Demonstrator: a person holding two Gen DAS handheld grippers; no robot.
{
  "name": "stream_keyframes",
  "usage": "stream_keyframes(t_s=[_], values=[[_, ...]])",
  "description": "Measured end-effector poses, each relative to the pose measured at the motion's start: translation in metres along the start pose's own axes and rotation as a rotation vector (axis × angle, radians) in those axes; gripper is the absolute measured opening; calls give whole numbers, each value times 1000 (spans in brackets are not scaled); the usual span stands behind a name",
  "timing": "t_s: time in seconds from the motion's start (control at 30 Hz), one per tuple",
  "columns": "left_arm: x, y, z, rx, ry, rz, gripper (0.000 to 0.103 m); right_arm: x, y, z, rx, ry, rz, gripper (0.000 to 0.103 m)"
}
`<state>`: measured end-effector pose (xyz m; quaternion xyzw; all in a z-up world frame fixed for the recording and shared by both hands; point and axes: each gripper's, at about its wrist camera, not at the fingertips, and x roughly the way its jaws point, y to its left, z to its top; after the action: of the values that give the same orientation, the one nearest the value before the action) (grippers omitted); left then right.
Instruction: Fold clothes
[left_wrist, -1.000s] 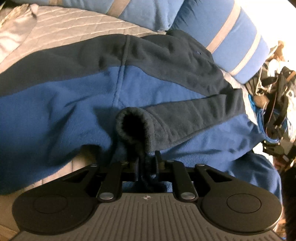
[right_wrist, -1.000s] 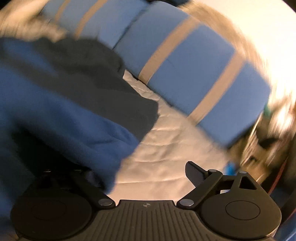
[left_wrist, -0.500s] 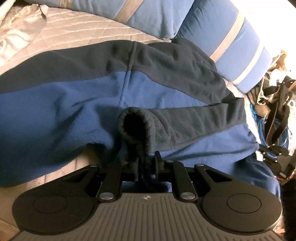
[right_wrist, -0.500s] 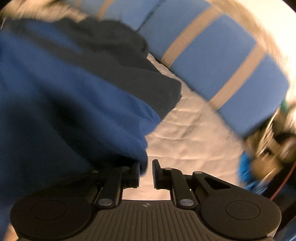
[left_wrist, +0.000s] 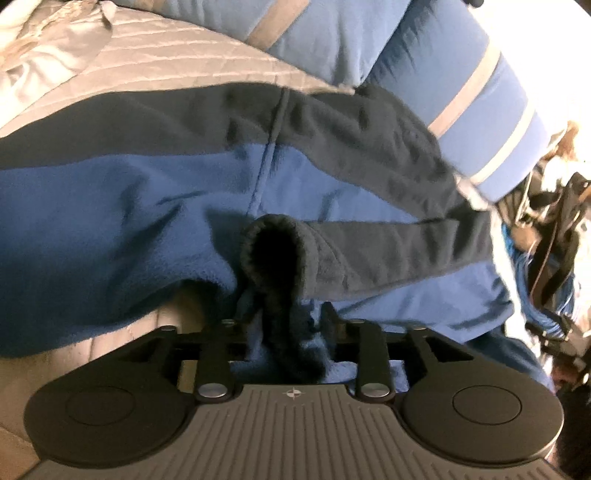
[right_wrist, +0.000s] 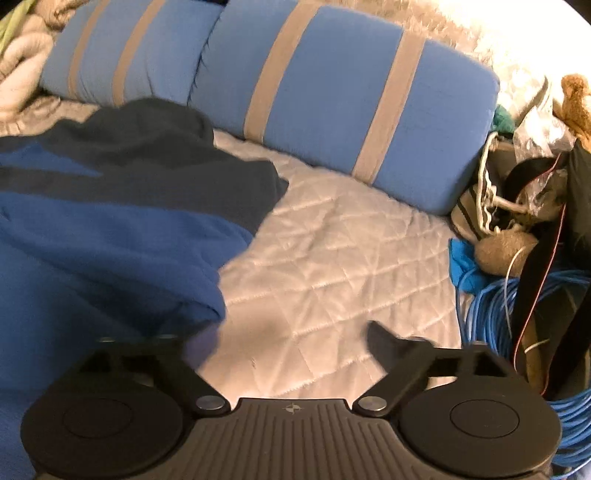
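**Hand-held gripper on the left letting go of the sleeve cuff**

The left hand-held gripper (left_wrist: 286, 314) is spreading its jaws: half a second ago they were clamped tight on the dark sleeve cuff (left_wrist: 273, 251), and now the cuff is lying loosely between them. The right hand-held gripper (right_wrist: 280, 332), nearly pinched shut a moment ago, is now standing wide apart and holding nothing, just beside the fleece's blue edge. The blue and navy fleece jacket (left_wrist: 147, 206) is lying spread on the quilted bed (right_wrist: 332, 251), below the striped pillows (right_wrist: 332, 85), its sleeve folded across the body. Judging by this, the sleeve fold is finishing.
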<state>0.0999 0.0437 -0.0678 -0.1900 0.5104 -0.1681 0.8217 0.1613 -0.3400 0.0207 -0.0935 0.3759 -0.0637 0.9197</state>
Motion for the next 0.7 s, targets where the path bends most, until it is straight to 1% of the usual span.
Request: stream_keyframes(t_s=[0.03, 0.1, 0.17, 0.37, 0.47, 0.53, 0.6, 0.7], values=[[-6, -1, -1, -3, -18, -5, 48, -3, 1, 4, -4, -9, 5, 102], [-20, -2, -3, -4, -66, 7, 65, -10, 4, 11, -19, -20, 12, 103], [-38, -4, -6, 8, -135, 49, 70, -18, 6, 19, -44, -29, 11, 103], [-91, -3, -13, 64, -331, 211, 70, -65, 9, 43, -101, -120, 14, 103], [-114, 6, -17, 77, -412, 286, 70, -96, 9, 60, -111, -183, 39, 103], [-129, 16, -21, 70, -463, 319, 70, -115, 13, 74, -118, -231, 58, 103], [-143, 29, -26, 43, -503, 335, 71, -131, 21, 88, -132, -280, 82, 103], [-157, 48, -33, -13, -548, 386, 71, -145, 41, 107, -122, -353, 144, 103]])
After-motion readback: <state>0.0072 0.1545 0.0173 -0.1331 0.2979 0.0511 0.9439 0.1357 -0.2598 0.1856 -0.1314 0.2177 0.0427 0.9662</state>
